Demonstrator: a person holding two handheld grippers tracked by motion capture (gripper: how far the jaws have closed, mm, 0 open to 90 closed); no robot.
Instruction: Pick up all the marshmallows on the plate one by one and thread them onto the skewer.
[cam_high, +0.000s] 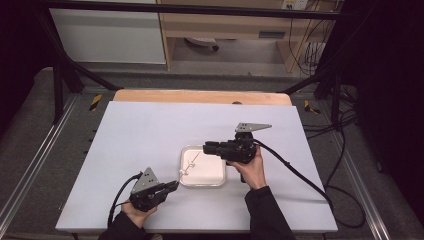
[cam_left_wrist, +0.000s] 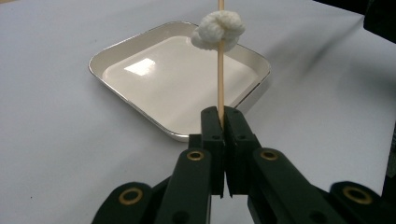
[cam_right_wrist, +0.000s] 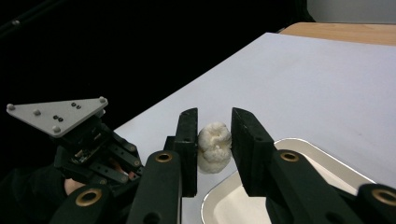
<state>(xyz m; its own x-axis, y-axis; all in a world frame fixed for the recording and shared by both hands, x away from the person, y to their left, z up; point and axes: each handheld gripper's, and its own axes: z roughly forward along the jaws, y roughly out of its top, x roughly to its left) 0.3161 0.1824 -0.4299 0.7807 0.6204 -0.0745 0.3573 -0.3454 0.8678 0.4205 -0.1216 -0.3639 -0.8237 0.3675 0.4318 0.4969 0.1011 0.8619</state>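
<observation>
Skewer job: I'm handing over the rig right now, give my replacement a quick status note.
Left gripper: shut on the wooden skewer, holding it over the white tray.
Right gripper: jaws either side of the white dumpling-like piece; left jaw touches it, a slight gap shows at the right one, so the grip is unconfirmed.
Done: the piece is threaded on the skewer, partway along.
Left: likely slide the piece along or off the skewer with the right gripper; the tray is empty so far.

Dim surroundings, perhaps overhead tray (cam_left_wrist: 116, 51) glare
</observation>
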